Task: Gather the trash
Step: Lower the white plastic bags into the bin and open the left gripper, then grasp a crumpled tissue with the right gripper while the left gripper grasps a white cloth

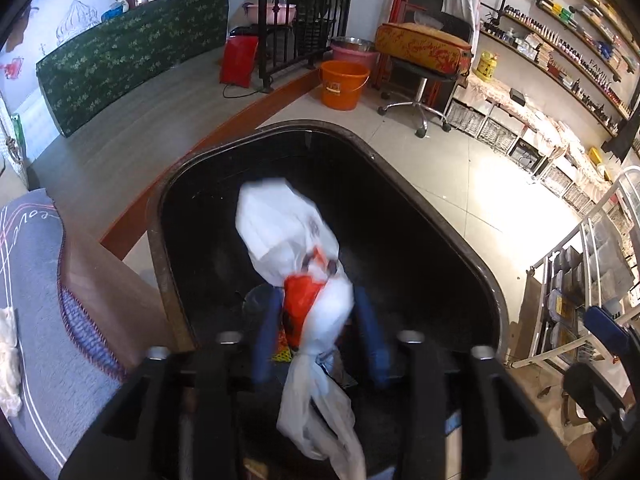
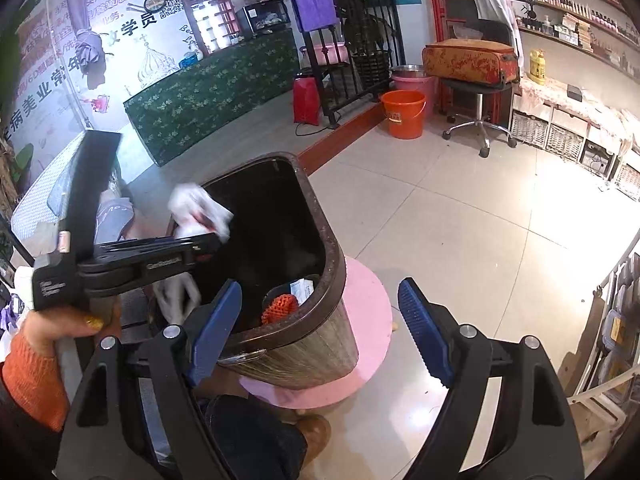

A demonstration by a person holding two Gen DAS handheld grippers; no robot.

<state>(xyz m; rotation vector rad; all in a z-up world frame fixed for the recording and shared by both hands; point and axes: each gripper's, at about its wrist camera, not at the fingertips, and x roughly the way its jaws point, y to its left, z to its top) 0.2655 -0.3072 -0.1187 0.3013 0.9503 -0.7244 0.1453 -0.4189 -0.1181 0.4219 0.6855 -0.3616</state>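
A white plastic bag with an orange patch [image 1: 296, 248] hangs between the blue fingers of my left gripper [image 1: 320, 320], right above the open mouth of a dark bin [image 1: 440, 216]. The fingers stand a little apart from the bag's sides and the bag is motion-blurred, so whether they still hold it is unclear. In the right wrist view the same bag [image 2: 200, 208] shows at the bin's [image 2: 332, 248] far rim, by the left gripper [image 2: 208, 246]. My right gripper [image 2: 320, 320] is open and empty, its left finger over the bin's near rim. Orange netting and paper [image 2: 284, 304] lie inside the bin.
The bin stands on a round pink stool [image 2: 368, 320] on a tiled floor. An orange bucket [image 2: 402, 114], a pink basin, a swivel stool with a suitcase [image 2: 472, 64] and a green-draped counter [image 2: 216, 88] stand behind. A grey cushion [image 1: 36, 280] is on the left; wire racks on the right.
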